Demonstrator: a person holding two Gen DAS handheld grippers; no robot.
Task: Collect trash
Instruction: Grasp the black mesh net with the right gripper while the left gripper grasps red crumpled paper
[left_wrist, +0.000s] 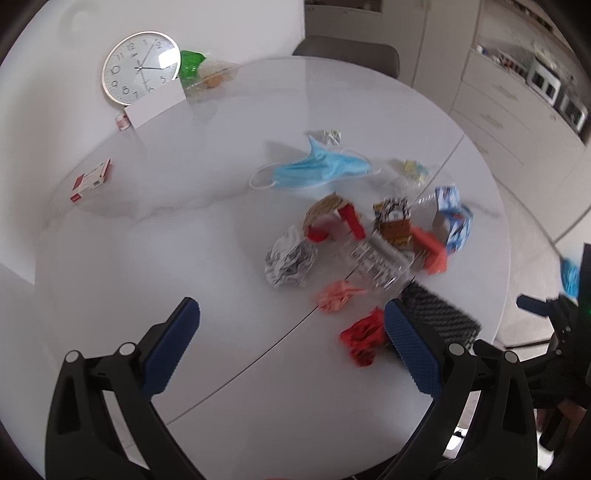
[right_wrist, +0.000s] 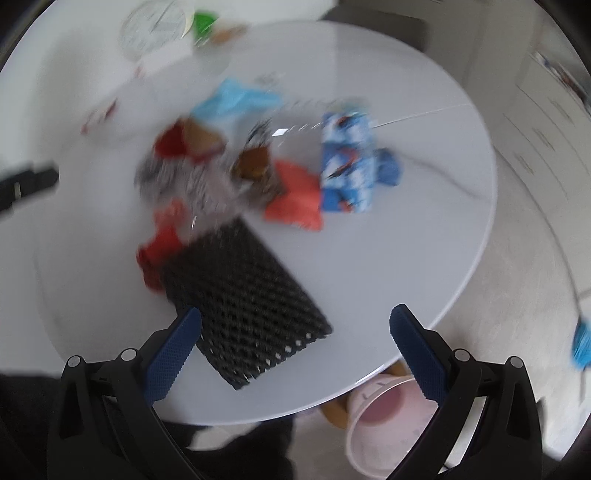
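Observation:
Trash is scattered on the round white table (left_wrist: 221, 240): a blue face mask (left_wrist: 314, 170), a crumpled printed paper ball (left_wrist: 290, 262), a pink wad (left_wrist: 338, 297), a red wrapper (left_wrist: 364, 334), a clear plastic tray (left_wrist: 380, 258), a blue carton (left_wrist: 454, 218). My left gripper (left_wrist: 291, 339) hangs open above the near table, nothing between its fingers. In the blurred right wrist view, my right gripper (right_wrist: 295, 339) is open over the table edge, above a black mesh sleeve (right_wrist: 240, 295). The blue carton (right_wrist: 347, 162) and an orange wrapper (right_wrist: 295, 195) lie beyond.
A wall clock (left_wrist: 142, 66), a white card (left_wrist: 155, 105), a green packet (left_wrist: 190, 64) and a small red box (left_wrist: 92, 179) sit at the table's far left. A pink-rimmed bin (right_wrist: 384, 417) stands on the floor below the table edge. Cabinets (left_wrist: 517, 96) line the right.

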